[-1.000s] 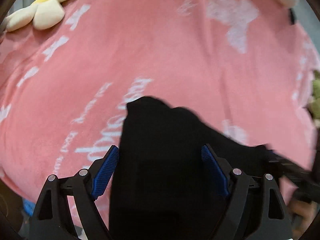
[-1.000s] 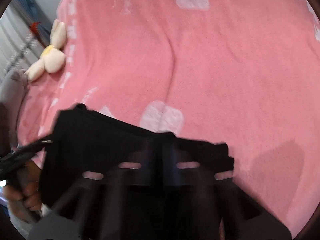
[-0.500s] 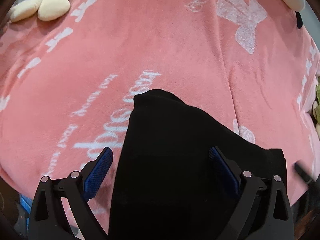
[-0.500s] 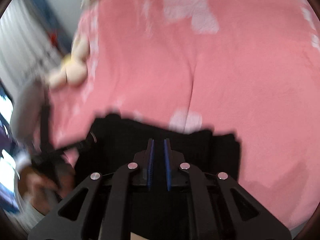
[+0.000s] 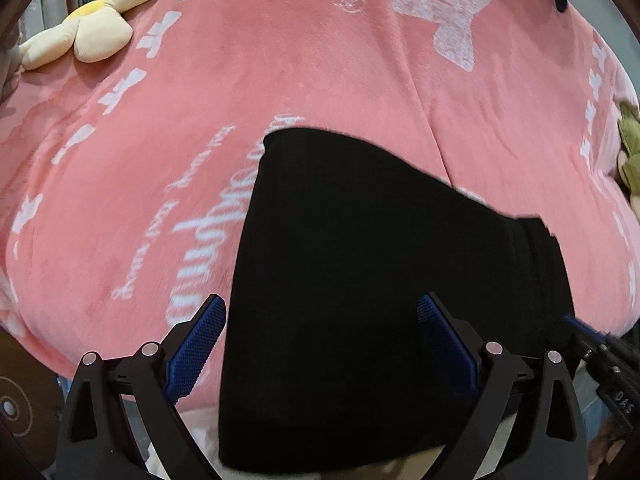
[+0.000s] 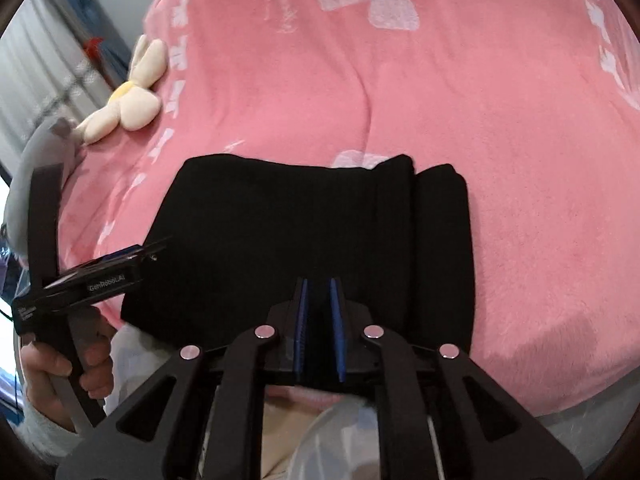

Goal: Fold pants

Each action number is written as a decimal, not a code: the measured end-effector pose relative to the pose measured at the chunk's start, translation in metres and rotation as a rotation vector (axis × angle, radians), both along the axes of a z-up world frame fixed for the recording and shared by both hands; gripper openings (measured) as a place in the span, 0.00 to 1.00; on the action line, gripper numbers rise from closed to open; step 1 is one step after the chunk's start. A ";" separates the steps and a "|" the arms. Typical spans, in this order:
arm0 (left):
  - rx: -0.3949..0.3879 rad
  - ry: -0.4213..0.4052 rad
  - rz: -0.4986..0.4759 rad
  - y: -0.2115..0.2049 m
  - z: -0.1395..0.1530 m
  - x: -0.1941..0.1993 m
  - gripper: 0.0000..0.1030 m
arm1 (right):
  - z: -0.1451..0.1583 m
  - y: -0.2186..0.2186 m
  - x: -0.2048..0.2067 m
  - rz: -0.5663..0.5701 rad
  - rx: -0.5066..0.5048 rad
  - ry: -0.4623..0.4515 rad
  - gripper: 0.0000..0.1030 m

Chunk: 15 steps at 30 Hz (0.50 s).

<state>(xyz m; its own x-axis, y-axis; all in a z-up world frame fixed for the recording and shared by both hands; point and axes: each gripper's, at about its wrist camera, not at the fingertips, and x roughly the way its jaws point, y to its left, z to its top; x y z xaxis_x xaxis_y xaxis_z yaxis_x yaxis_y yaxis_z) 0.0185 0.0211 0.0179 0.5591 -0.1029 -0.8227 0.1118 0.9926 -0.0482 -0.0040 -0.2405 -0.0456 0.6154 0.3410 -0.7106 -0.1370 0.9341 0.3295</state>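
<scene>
The left gripper (image 5: 322, 344) is held wide open above the folded black knit pants (image 5: 360, 300); its blue ribbed pads (image 5: 198, 350) are clear of the cloth, nothing gripped. The right gripper (image 6: 320, 320) is nearly closed, a narrow slit left betw. the pads, w/ nothing seen in it; the jaws are parted only slightly.

The pants lie flat on the pink plush blanket w/ white bows and script (image 5: 320, 80), near its front edge. The pants' near edge is cut off behind the gripper frames in both views.

Only the right wrist view shows the folded layers at the pants' right side, the person's hand (image 6: 60, 364) on the left gripper's handle, and the curtain. The cream flower plush (image 5: 80, 32) is seen far left of the pants.
</scene>
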 end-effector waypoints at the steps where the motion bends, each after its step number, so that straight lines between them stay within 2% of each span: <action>1: 0.001 -0.001 0.000 0.000 -0.001 -0.003 0.93 | -0.010 0.002 0.001 0.004 -0.040 0.036 0.05; 2: 0.001 0.000 0.002 0.002 -0.002 -0.006 0.93 | -0.019 0.003 0.004 -0.012 -0.068 0.069 0.05; 3: 0.000 0.007 -0.001 0.002 -0.003 -0.010 0.93 | -0.017 0.003 0.001 -0.024 -0.050 0.065 0.08; 4: -0.002 0.010 -0.004 0.003 -0.004 -0.013 0.93 | -0.012 0.004 -0.008 -0.028 -0.034 0.051 0.11; 6: 0.010 0.014 -0.003 0.007 -0.007 -0.018 0.93 | -0.003 0.005 -0.023 -0.019 -0.041 0.003 0.11; 8: 0.008 0.031 -0.005 0.011 -0.012 -0.023 0.93 | -0.021 0.002 -0.020 -0.031 -0.065 0.075 0.08; 11: -0.026 0.042 -0.016 0.016 -0.016 -0.034 0.93 | -0.006 -0.004 -0.034 -0.062 0.007 0.033 0.11; 12: -0.045 0.043 -0.025 0.020 -0.018 -0.037 0.93 | -0.003 -0.006 -0.036 -0.070 0.012 0.021 0.15; 13: -0.062 0.048 -0.030 0.023 -0.020 -0.039 0.93 | -0.005 -0.010 -0.036 -0.080 0.009 0.016 0.27; 15: -0.114 0.070 -0.034 0.028 -0.031 -0.039 0.93 | -0.012 -0.015 -0.033 -0.114 -0.026 0.026 0.32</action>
<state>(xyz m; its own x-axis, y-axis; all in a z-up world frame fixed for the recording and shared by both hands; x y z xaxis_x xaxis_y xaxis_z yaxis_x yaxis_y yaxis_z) -0.0204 0.0495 -0.0128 0.4949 -0.2161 -0.8416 0.1376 0.9758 -0.1697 -0.0373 -0.2559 -0.0573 0.6304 0.2509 -0.7346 -0.0211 0.9515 0.3069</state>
